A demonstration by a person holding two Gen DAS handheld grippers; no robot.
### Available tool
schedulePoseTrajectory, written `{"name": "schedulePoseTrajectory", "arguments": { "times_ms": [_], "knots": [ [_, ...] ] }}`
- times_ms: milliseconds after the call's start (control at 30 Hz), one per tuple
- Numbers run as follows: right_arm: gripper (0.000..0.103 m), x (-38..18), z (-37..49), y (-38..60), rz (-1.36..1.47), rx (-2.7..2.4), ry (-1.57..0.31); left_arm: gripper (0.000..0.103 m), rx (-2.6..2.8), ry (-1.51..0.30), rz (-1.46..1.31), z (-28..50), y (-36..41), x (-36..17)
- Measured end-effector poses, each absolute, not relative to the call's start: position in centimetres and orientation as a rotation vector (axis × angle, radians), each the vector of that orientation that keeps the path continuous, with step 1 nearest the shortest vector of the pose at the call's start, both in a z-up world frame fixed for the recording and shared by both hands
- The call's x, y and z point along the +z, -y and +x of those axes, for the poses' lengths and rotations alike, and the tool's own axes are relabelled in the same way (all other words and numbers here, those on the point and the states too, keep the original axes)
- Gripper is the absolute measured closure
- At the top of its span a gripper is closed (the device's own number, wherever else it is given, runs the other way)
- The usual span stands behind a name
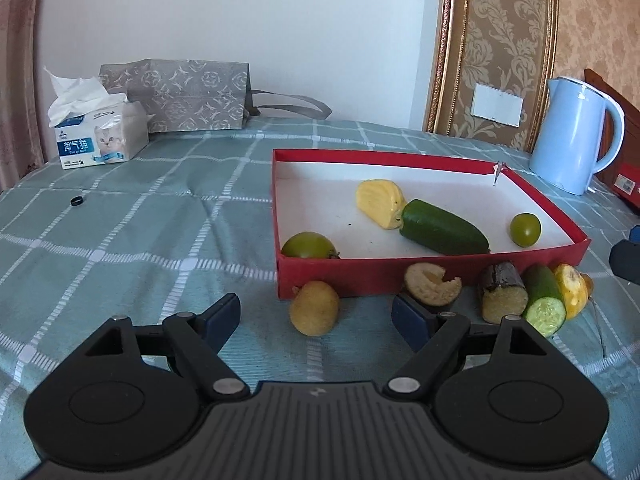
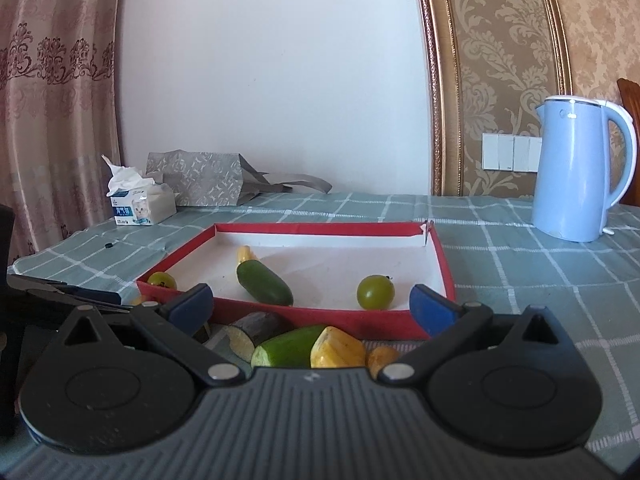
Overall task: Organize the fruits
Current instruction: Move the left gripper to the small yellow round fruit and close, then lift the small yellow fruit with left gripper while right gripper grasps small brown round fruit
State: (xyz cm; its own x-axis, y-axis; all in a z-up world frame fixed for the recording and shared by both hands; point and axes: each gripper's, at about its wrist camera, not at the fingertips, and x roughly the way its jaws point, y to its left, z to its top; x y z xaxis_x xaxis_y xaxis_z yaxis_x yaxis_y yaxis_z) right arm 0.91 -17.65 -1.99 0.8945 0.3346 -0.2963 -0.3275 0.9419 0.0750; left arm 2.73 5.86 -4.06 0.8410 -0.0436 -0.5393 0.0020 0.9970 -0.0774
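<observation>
Both grippers are empty with their jaws spread wide, so the step in hand looks like choosing the next piece to lift from the row still lying outside the red tray (image 1: 432, 280). The left gripper (image 1: 316, 316) hangs low over the checked tablecloth (image 1: 120, 240) with a small yellowish potato-like piece (image 1: 315, 308) lying between its fingers, just short of the tray's near wall; closing on it and carrying it over that wall seems the likely next move, and the wall calls for a clear lift first. The right gripper (image 2: 310, 306) faces a cut cucumber piece (image 2: 290, 346), a yellow piece (image 2: 338, 348) touching it and a dark-skinned chunk (image 2: 256, 330), all on the cloth before the tray. Inside the tray lie a whole dark green cucumber (image 1: 444, 227) touching a pale yellow piece (image 1: 380, 203), a green round fruit (image 1: 525, 229) near the right wall and another green-orange one (image 1: 308, 245) in the near left corner. A bitten pale piece (image 1: 430, 284) rests against the tray's outer wall.
</observation>
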Motion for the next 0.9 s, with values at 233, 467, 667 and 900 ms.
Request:
{"name": "schedulePoseTrajectory", "arguments": {
  "times_ms": [233, 467, 667, 900],
  "knots": [
    [0.0, -2.0, 1.0, 17.6, 0.019, 0.345, -0.315, 0.02, -0.023, -0.589, -0.099, 3.2, -6.1, -4.2],
    [0.0, -2.0, 1.0, 17.7, 0.016, 0.342, -0.317, 0.045, -0.016, -0.59, -0.088, 3.3, -6.0, -4.1],
    [0.0, -2.0, 1.1, 17.7, 0.01, 0.331, -0.317, 0.071, -0.033, -0.582, -0.079, 3.2, -5.9, -4.1],
    [0.0, -1.5, 1.7, 19.2, -0.012, 0.163, -0.296, 0.078, -0.074, -0.584, -0.089, 3.0, -5.8, -4.1]
  ]
}}
